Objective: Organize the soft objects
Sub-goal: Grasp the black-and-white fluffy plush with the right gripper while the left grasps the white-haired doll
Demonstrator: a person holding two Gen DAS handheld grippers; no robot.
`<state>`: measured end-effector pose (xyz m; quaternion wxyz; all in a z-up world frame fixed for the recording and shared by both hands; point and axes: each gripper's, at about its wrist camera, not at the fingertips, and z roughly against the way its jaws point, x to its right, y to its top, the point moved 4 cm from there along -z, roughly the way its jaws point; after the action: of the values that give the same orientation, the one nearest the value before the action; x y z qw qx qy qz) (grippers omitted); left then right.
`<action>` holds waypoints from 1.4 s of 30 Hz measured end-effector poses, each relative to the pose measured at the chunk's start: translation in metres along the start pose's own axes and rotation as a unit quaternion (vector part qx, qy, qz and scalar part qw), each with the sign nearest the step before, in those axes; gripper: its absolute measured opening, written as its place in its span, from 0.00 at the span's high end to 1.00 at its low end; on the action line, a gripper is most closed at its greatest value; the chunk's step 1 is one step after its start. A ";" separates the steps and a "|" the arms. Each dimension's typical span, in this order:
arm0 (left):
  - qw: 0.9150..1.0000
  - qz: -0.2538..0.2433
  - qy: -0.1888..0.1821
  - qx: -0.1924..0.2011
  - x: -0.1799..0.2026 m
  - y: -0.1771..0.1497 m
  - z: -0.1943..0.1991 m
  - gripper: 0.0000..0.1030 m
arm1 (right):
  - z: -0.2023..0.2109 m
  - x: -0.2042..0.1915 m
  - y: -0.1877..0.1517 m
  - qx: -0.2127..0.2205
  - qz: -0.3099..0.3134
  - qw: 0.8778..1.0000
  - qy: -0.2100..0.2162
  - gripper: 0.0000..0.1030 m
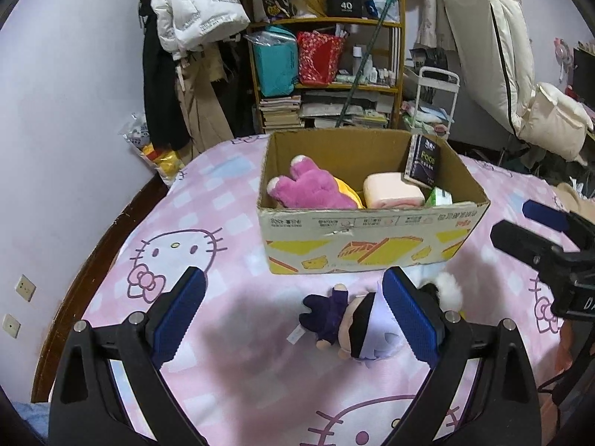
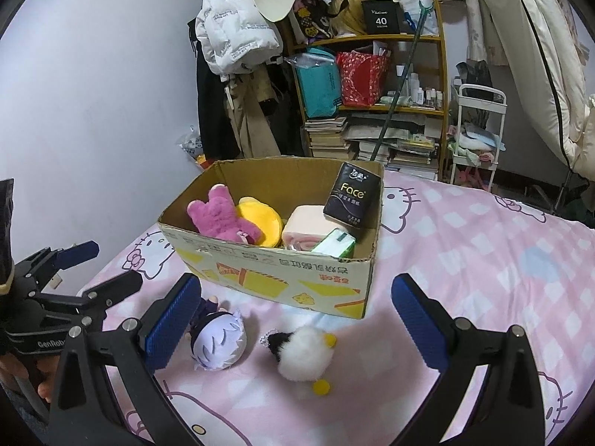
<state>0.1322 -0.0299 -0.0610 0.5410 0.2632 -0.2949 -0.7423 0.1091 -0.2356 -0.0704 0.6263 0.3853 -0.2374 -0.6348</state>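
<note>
My left claw point(image 1: 293, 312) hangs wide open above the bed point(image 1: 230, 371), its blue pads point(image 1: 180, 316) spread and gripping nothing. Between them, closer to the right pad, lies a small doll with pale lilac hair point(image 1: 357, 329), dressed in dark purple and wearing a black band over its eyes; it rests on its side on the pink Hello Kitty sheet, with a white tag sticking out beside it. Just past my right pad a fluffy white plush point(image 1: 448, 290) peeks out, touching the sheet near the doll. My right claw point(image 2: 297, 321) is also spread wide and empty, hovering over the same two toys: the lilac-haired doll sits just beside its left pad point(image 2: 169, 329), and the fluffy white plush, with a black patch and yellow feet, lies next to the doll, roughly midway between the pads. Behind both toys stands an open cardboard box point(image 1: 372, 238) printed with yellow shapes, resting on the bed. Inside it I see a pink plush point(image 1: 308, 189) lying against a yellow plush point(image 2: 260, 219), a pale peach block-shaped cushion point(image 1: 392, 189), a green tissue pack point(image 2: 334, 247), and a dark tissue pack marked "Face" point(image 2: 351, 195) leaning against the box's far right wall. Beyond the bed stands a cluttered wooden shelf point(image 1: 327, 59).
</note>
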 end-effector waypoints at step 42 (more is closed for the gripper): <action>0.980 -0.095 -0.056 -0.166 0.072 -0.048 -0.093 0.08 | -0.071 0.016 -0.041 -0.152 -0.047 0.987 0.003 0.00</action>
<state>0.1468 -0.1017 -0.1650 0.4866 0.1543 -0.1712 -0.8427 0.1411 -0.2345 -0.1476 0.6476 0.2981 -0.1179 -0.6913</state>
